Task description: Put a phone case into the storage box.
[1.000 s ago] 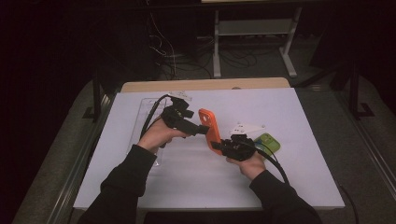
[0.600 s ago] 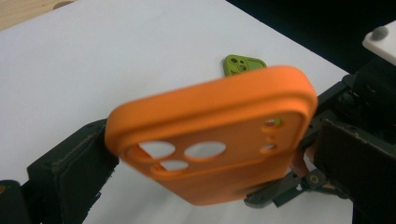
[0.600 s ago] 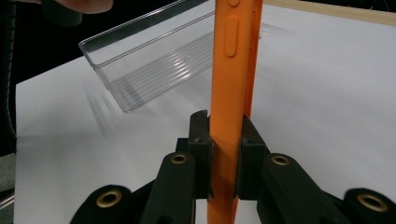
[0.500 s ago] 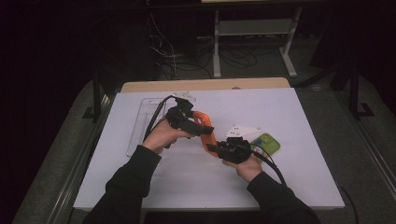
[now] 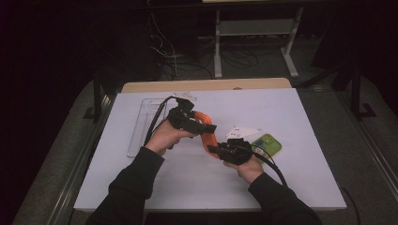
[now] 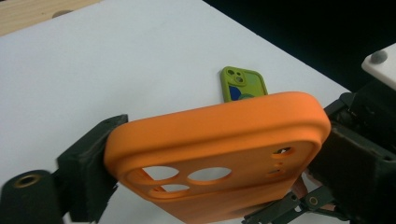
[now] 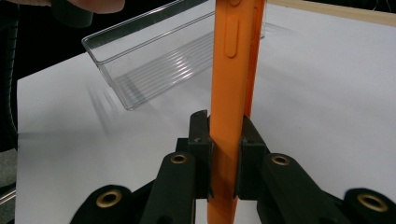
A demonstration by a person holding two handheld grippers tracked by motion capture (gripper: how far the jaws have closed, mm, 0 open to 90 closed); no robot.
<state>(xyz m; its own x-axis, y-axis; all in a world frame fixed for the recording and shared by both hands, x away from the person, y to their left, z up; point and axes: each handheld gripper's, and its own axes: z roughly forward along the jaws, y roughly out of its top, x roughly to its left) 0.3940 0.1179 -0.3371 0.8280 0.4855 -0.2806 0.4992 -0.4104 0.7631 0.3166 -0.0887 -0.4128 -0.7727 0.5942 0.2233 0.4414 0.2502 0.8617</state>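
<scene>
I've got the orange case [image 5: 207, 133] up off the table [image 5: 305, 187], right gripper [image 5: 219, 150] clamped on one edge, while the left gripper [image 5: 206, 127] has just been closing across the other end, I'd guess for a handover toward the clear tray [image 5: 136, 136].

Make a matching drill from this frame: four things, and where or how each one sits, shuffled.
Things:
1. orange phone case
2. green phone case
3. clear tray
4. right gripper

States:
A. lying flat on the table to the right of both hands
B. held up off the table between two grippers
C. jaws clamped on a thin edge
D. on the table at the left, nothing in it

Pairs: 1-B, 2-A, 3-D, 4-C
</scene>
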